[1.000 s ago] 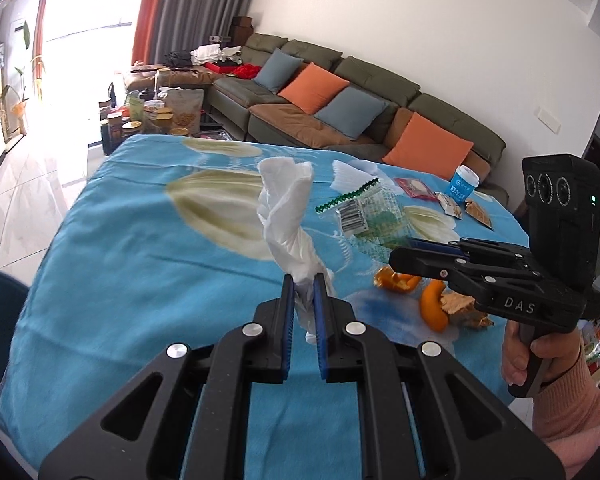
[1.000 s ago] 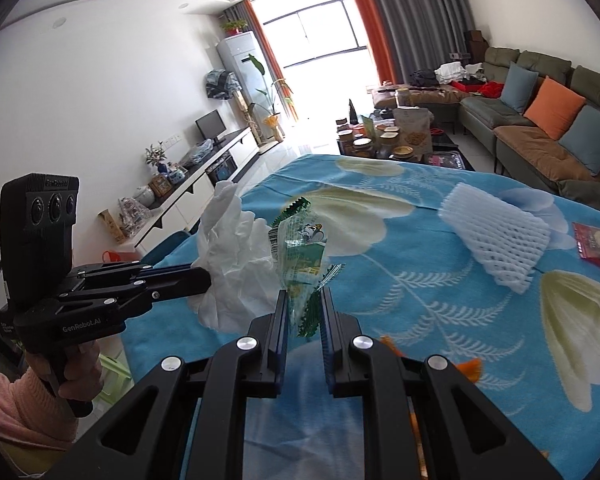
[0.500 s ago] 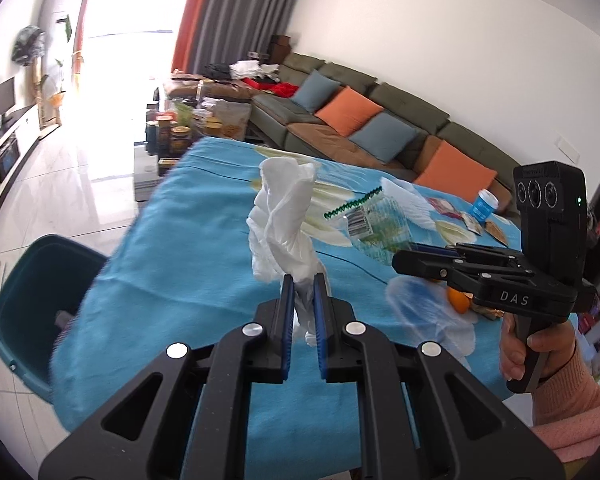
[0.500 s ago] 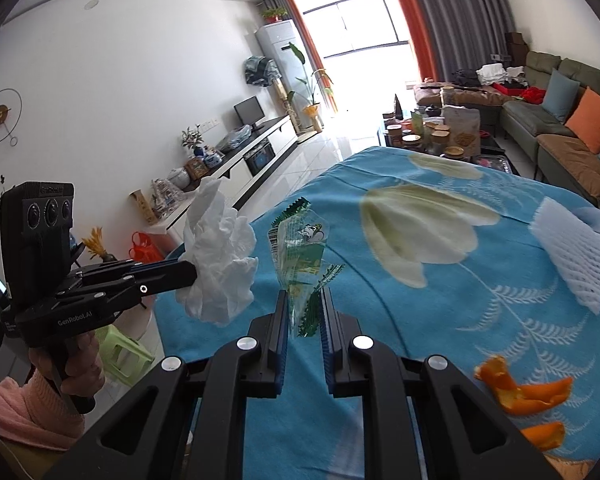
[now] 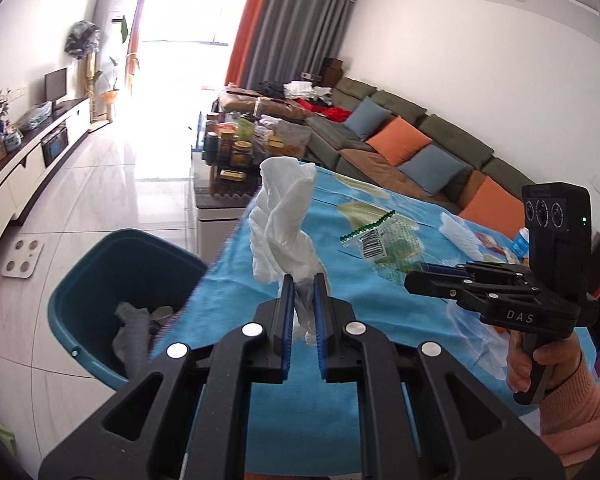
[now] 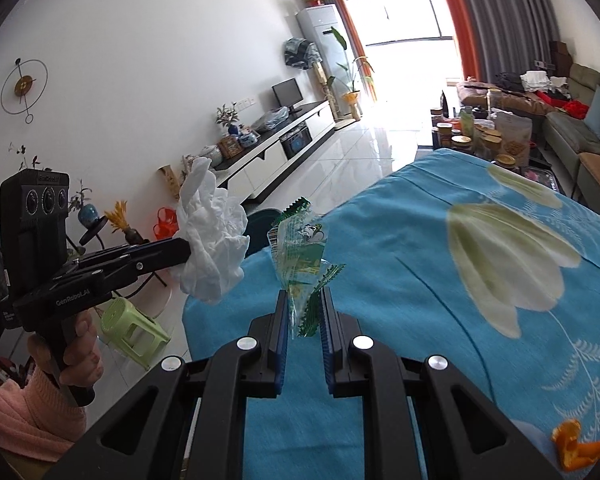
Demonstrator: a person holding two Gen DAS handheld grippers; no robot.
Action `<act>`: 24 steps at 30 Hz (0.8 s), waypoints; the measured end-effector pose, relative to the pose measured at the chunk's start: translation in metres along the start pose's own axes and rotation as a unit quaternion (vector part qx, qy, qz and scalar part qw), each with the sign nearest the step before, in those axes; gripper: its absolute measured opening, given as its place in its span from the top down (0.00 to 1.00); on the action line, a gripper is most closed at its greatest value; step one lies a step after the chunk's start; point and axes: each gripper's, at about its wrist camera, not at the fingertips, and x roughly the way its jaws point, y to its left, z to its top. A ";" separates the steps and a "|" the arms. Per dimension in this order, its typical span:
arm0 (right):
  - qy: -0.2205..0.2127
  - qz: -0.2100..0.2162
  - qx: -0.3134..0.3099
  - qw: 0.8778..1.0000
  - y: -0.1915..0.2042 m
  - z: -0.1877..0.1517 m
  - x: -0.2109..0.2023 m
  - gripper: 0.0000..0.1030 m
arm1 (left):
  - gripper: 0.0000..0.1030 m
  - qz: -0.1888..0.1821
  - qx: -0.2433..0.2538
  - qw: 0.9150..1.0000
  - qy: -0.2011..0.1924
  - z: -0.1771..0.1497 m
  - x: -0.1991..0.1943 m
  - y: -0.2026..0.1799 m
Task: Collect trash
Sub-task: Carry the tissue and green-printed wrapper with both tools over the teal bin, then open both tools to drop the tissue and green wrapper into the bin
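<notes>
The teal trash bin (image 5: 112, 280) sits on the floor just beside the corner of the table. The table's blue flowered cloth (image 5: 340, 288) hides part of its rim, and in the right wrist view only a dark bit of the bin (image 6: 260, 226) peeks out behind the trash. Something gray lies inside the bin, but it is too blurry to name. At the far right end of the table there are small packets and a cup, too small to make out. A piece of orange peel (image 6: 572, 440) is cut off at the picture's edge.

The left gripper (image 5: 300, 306) has its two fingers pressed close together on the bottom of a crumpled white tissue (image 5: 284, 220). The tissue stands up tall above the fingers, over the edge of the table near the bin.

The right gripper (image 6: 303, 316) is pinched on a clear plastic wrapper with green print (image 6: 300, 256). The wrapper sticks up from between the fingers. It is held in the air above the cloth, just beside the tissue (image 6: 212, 236) but not touching it.

A white foam net (image 5: 458, 228) lies on the cloth farther back.
</notes>
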 end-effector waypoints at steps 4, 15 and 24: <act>0.008 0.013 -0.012 1.000 0.012 0.008 0.015 0.87 | 0.90 0.018 -0.016 1.000 -0.007 0.004 -0.007 0.020; 0.027 0.036 -0.034 0.998 0.034 0.027 0.050 0.87 | 0.90 0.067 -0.057 0.996 -0.011 0.005 -0.017 0.068; 0.047 0.044 -0.044 0.997 0.046 0.037 0.081 0.87 | 0.90 0.098 -0.079 0.992 0.000 0.000 -0.007 0.094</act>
